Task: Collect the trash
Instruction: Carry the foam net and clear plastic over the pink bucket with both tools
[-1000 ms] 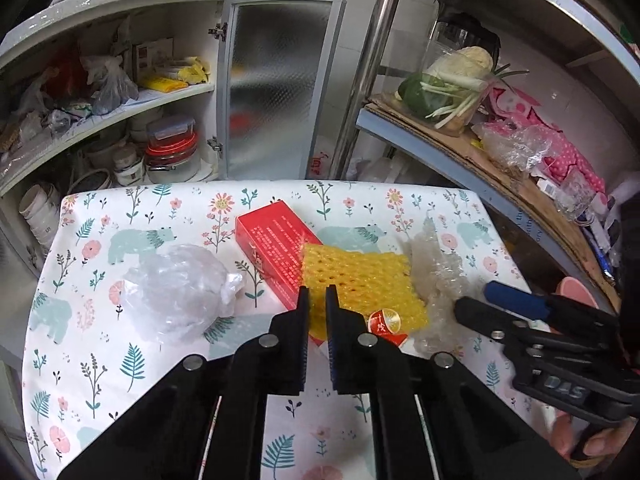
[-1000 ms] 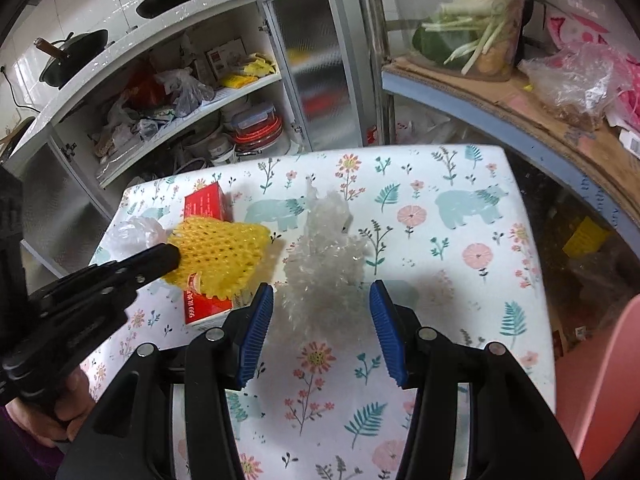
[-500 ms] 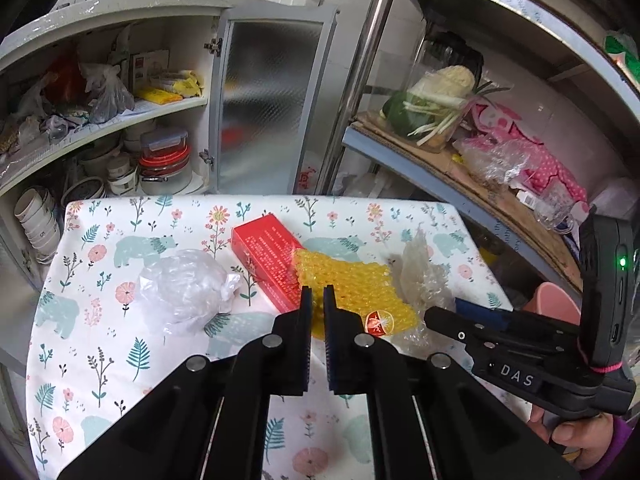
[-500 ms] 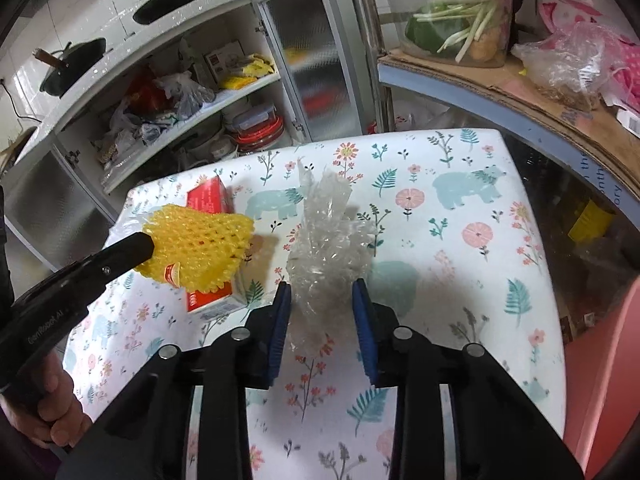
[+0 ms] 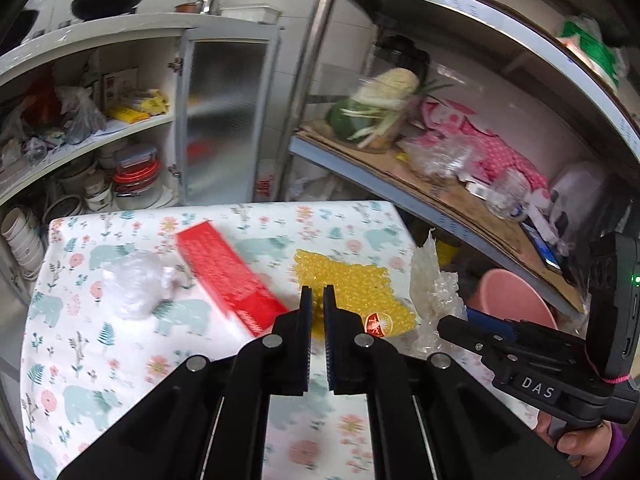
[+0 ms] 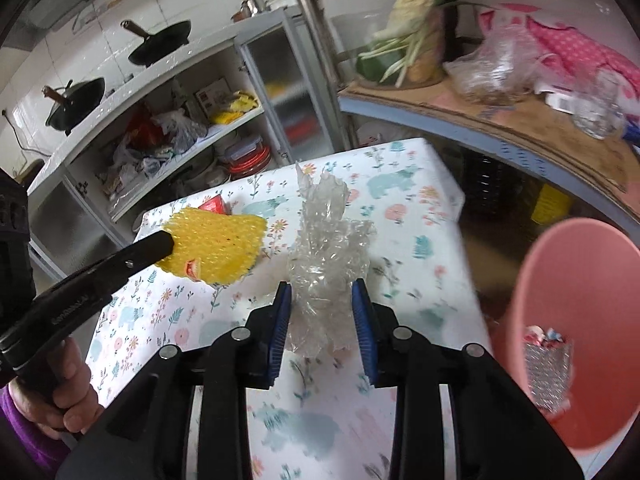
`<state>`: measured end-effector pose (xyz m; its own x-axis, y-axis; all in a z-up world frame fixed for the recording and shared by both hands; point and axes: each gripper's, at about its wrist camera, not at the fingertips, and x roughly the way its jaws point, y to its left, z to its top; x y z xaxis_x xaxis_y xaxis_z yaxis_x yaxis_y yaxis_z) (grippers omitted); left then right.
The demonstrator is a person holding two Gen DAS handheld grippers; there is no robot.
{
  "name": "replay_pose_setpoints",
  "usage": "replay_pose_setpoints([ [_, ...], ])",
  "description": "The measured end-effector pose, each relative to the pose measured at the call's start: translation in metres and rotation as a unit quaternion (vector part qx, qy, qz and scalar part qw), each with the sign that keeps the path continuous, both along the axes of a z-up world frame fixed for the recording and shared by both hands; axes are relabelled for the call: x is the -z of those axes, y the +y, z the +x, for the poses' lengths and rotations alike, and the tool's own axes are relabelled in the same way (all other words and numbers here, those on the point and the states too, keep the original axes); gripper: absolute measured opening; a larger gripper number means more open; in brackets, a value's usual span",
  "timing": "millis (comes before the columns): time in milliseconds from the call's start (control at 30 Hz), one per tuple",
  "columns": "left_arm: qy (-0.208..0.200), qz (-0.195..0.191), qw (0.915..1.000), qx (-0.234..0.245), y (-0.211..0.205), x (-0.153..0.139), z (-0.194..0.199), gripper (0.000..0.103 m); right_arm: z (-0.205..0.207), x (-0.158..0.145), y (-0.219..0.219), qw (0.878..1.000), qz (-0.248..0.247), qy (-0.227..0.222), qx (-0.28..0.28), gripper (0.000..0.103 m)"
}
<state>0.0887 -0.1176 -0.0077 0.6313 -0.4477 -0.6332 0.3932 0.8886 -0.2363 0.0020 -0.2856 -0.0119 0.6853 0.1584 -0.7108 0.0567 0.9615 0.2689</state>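
Observation:
My left gripper (image 5: 316, 293) is shut on the edge of a yellow foam net (image 5: 352, 294) with a red sticker, held up over the floral table (image 5: 120, 364). From the right wrist view, the left gripper (image 6: 162, 242) carries the net (image 6: 224, 246) clear of the cloth. My right gripper (image 6: 321, 286) is shut on a crumpled clear plastic wrap (image 6: 328, 240), which sticks up between the blue pads (image 6: 280, 320). The right gripper (image 5: 456, 320) and its wrap (image 5: 430, 280) hang at the table's right edge. A pink bin (image 6: 580, 264) stands to the right, trash inside.
A red box (image 5: 228, 280) and a balled clear plastic bag (image 5: 136, 288) lie on the table's left half. An open cupboard (image 5: 100, 152) with dishes stands behind. A metal shelf (image 5: 440, 200) with vegetables and bags runs along the right, above the pink bin (image 5: 508, 296).
The right jaws closed on the clear wrap. Both grippers lifted their pieces off the table and moved right toward the pink bin. The red box now lies uncovered.

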Motion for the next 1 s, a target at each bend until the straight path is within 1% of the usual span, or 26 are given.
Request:
replay_pose_setpoints([
  [200,-0.009,0.001,0.9992,0.04,-0.039,-0.011,-0.02,0.005,-0.033,-0.009,-0.029,0.999,0.0,-0.009,0.034,0.032],
  [400,-0.02,0.013,0.9963,0.082,-0.087,-0.016,-0.038,0.005,-0.062,-0.011,-0.064,0.997,0.0,-0.013,0.079,0.032],
  [633,-0.035,0.027,0.9891,0.14,-0.15,-0.021,-0.061,0.005,-0.094,-0.013,-0.107,0.991,-0.002,-0.017,0.135,0.032],
  [800,-0.038,0.029,0.9841,0.171,-0.184,-0.024,-0.071,0.005,-0.115,-0.013,-0.135,0.985,-0.008,-0.017,0.172,0.032],
  [1000,-0.041,0.041,0.9769,0.205,-0.225,-0.021,-0.082,0.005,-0.129,-0.01,-0.16,0.979,-0.011,-0.013,0.205,0.032],
])
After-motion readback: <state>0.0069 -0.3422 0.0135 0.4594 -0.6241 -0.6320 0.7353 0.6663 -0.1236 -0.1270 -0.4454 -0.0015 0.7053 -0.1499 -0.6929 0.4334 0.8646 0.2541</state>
